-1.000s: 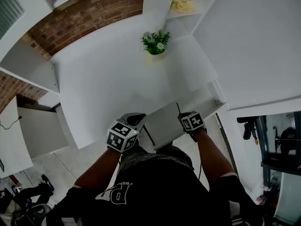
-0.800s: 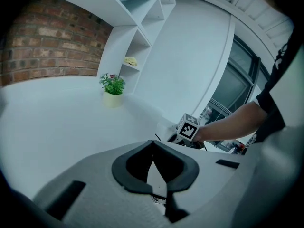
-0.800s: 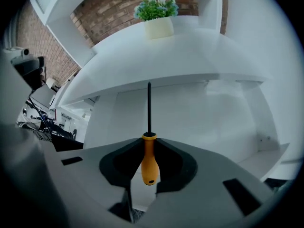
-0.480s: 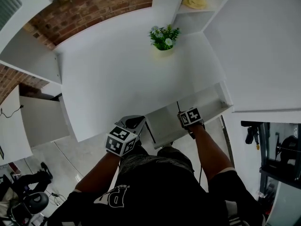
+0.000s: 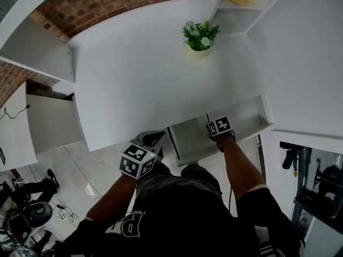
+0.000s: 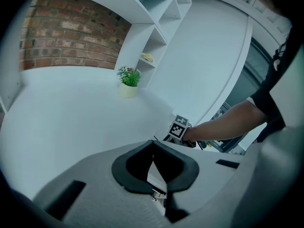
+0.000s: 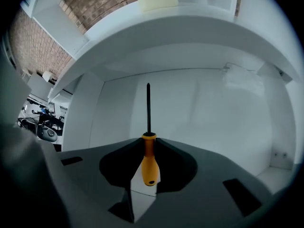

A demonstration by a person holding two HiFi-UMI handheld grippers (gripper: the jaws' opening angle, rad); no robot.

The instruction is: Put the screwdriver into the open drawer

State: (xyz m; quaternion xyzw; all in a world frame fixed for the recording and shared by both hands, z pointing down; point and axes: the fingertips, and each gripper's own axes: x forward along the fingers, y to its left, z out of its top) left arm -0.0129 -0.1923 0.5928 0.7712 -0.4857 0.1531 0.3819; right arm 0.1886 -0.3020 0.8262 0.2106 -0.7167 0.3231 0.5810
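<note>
The screwdriver (image 7: 149, 161) has an orange handle and a thin black shaft, and my right gripper (image 7: 148, 140) is shut on the handle. Its shaft points into the white open drawer (image 7: 213, 108). From the head view, the right gripper (image 5: 211, 125) hangs over the open drawer (image 5: 190, 138) under the desk's front edge, and the screwdriver (image 5: 207, 116) shows only as a dark line. My left gripper (image 5: 154, 139) is to the left of the drawer, by the desk edge. In its own view the left gripper (image 6: 153, 145) is shut with nothing between its jaws.
A small potted plant (image 5: 200, 36) stands at the back of the white desk (image 5: 139, 79). White shelves (image 5: 236, 4) rise behind it against a brick wall. A second drawer (image 5: 51, 123) stands open at the far left. An office chair (image 5: 24, 218) is on the floor, lower left.
The head view has shifted, so the desk sits lower and more to the right. The right gripper with the screwdriver has edged slightly farther over the drawer. The left gripper has hardly moved.
</note>
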